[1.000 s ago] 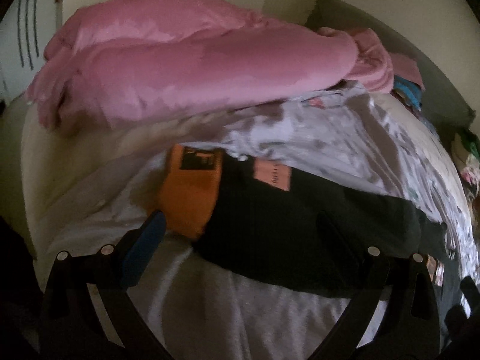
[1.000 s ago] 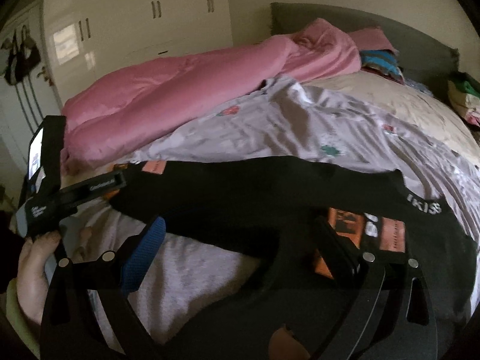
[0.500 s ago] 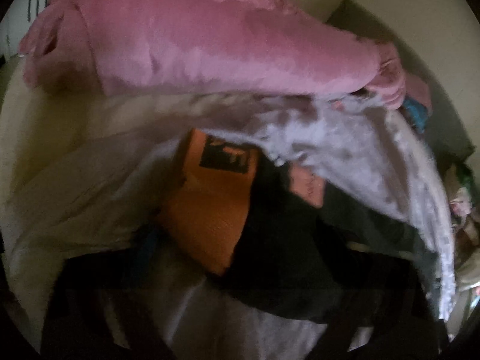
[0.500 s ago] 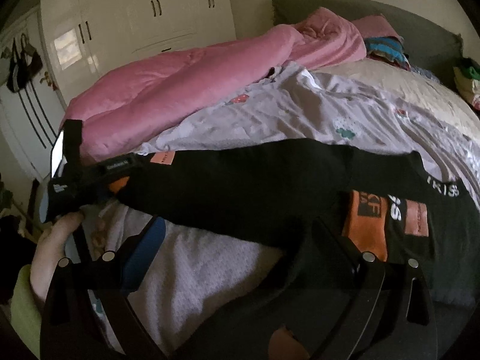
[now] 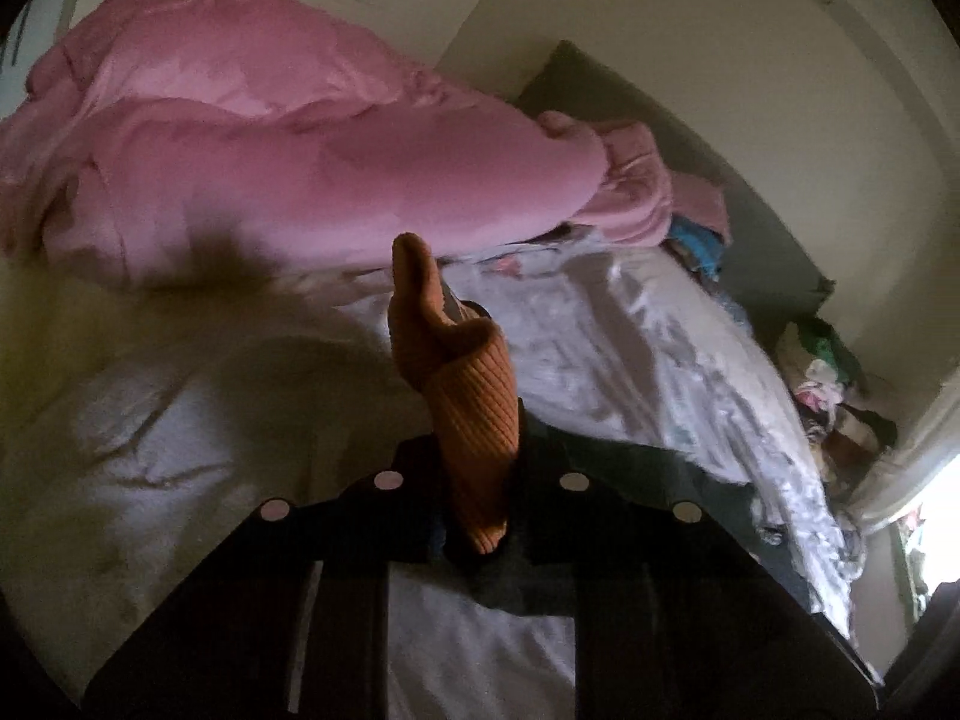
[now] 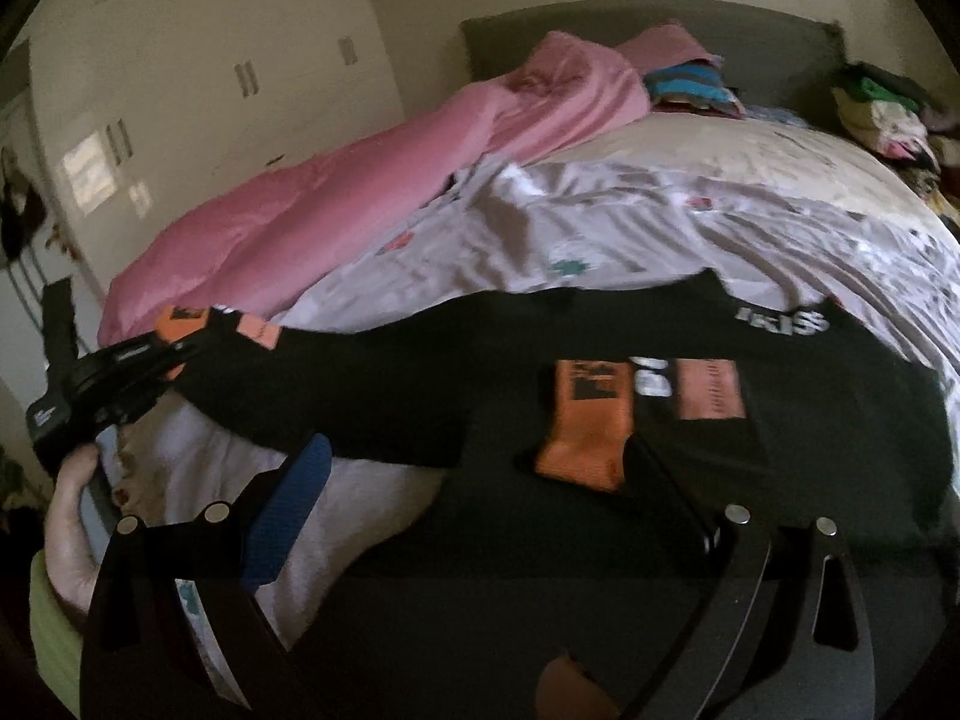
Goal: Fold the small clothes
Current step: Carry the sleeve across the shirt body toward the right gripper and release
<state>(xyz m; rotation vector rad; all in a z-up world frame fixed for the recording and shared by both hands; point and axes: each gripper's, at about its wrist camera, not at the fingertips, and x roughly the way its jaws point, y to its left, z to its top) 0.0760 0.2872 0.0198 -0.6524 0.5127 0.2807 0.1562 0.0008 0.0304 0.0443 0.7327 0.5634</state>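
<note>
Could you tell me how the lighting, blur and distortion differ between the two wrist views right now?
Left wrist view: dim, with blown-out window glare at the right edge, motion smear on the pink duvet, and the left gripper nearly black around the orange cuff. Right wrist view: the black garment loses detail in shadow, with slight smear, and fisheye bows the bed.

You have before you: one black garment (image 6: 600, 372) with two orange cuffs (image 6: 591, 420); one pink duvet (image 6: 336, 210); one bed (image 6: 690, 144); two clothes piles (image 6: 690, 87); two grippers (image 6: 480, 516).
</note>
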